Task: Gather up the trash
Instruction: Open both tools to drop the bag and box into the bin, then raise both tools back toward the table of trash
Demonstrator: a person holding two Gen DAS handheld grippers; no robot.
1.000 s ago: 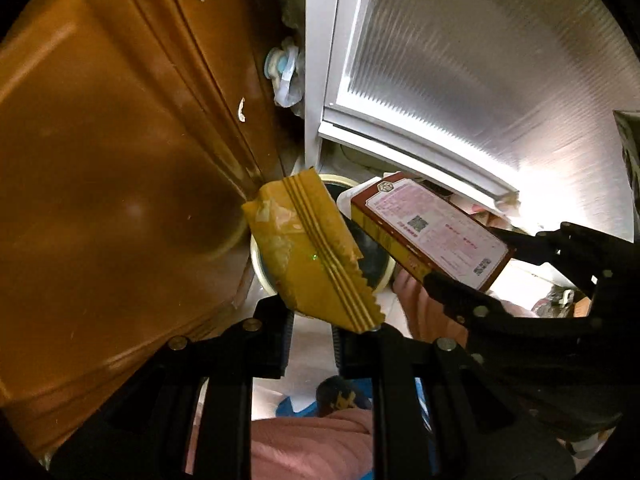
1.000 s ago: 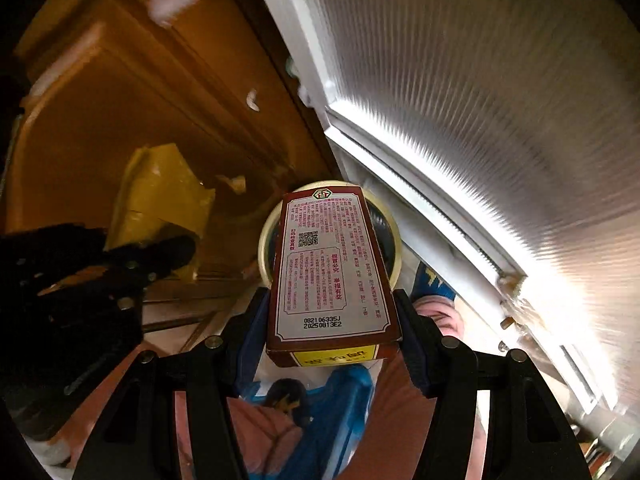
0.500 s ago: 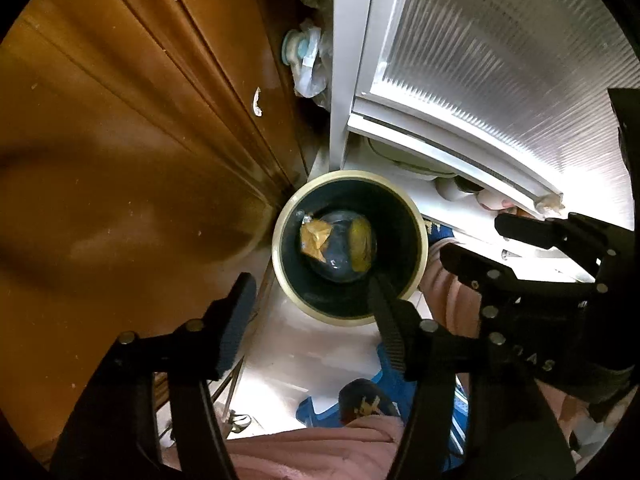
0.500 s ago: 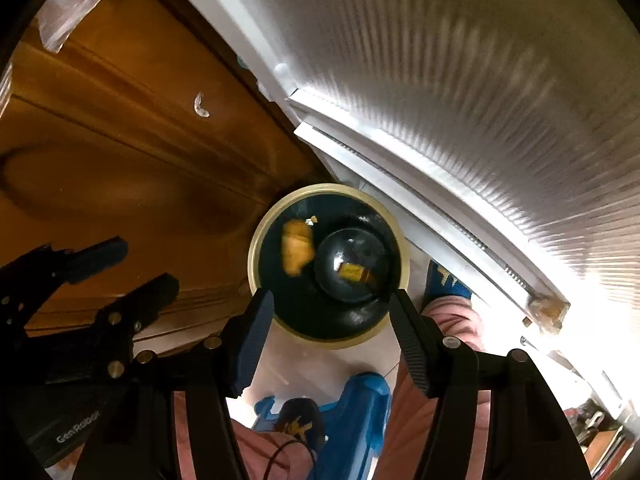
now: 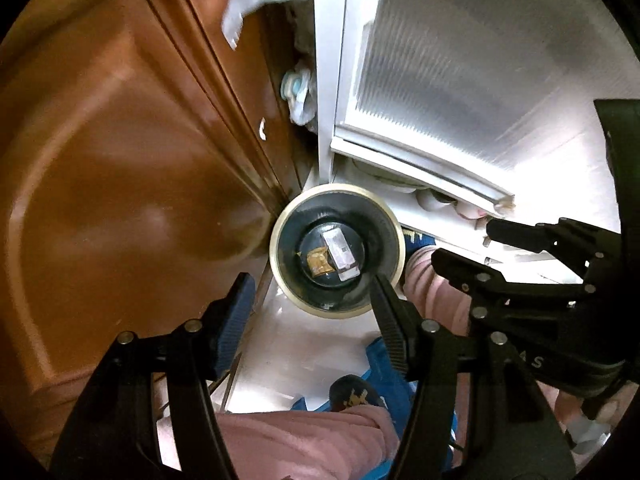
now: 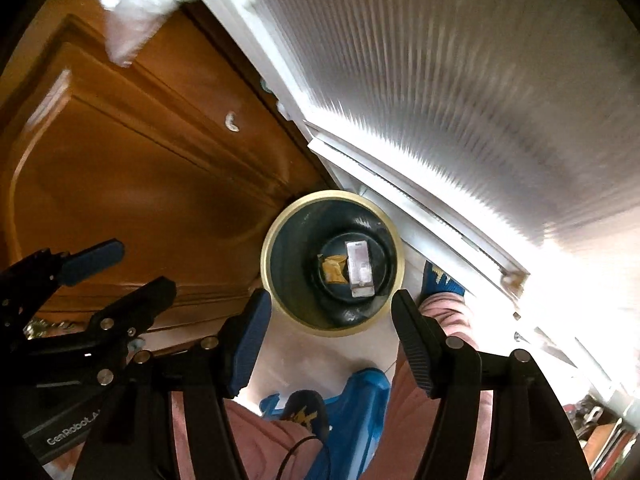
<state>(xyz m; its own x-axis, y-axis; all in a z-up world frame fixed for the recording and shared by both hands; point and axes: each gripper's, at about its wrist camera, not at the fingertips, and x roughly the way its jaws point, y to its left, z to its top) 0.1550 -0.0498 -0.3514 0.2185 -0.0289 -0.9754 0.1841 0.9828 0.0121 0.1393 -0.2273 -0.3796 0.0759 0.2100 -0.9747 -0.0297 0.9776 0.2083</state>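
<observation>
A round trash bin point(image 5: 335, 256) with a pale rim and dark lining is seen from almost straight above, standing on the light floor point(image 5: 304, 344) in the corner where a brown wooden door point(image 5: 120, 168) meets a white ribbed-glass door point(image 5: 460, 72).

Two pieces of trash are seen lying at the bottom of the bin, side by side and touching. The larger is a flat cardboard box point(image 5: 340, 254) with printed labelling; it is judged light and stiff, best taken across its narrow width so the flat sides meet the pads. The smaller is a crumpled yellow wrapper point(image 5: 318, 262); it is judged very light, soft and probably slippery, best pinched at a folded edge or a bunched part.

The left tongs point(image 5: 308, 300) are held above the bin with the jaws well apart, and nothing is held or touched between them. The right tongs point(image 6: 332, 312) are likewise held over the near rim of the bin, jaws wide apart and empty. Each pair of tongs is also seen at the side of the other's view.

A person's pink-clad legs and blue slippers are seen below.
</observation>
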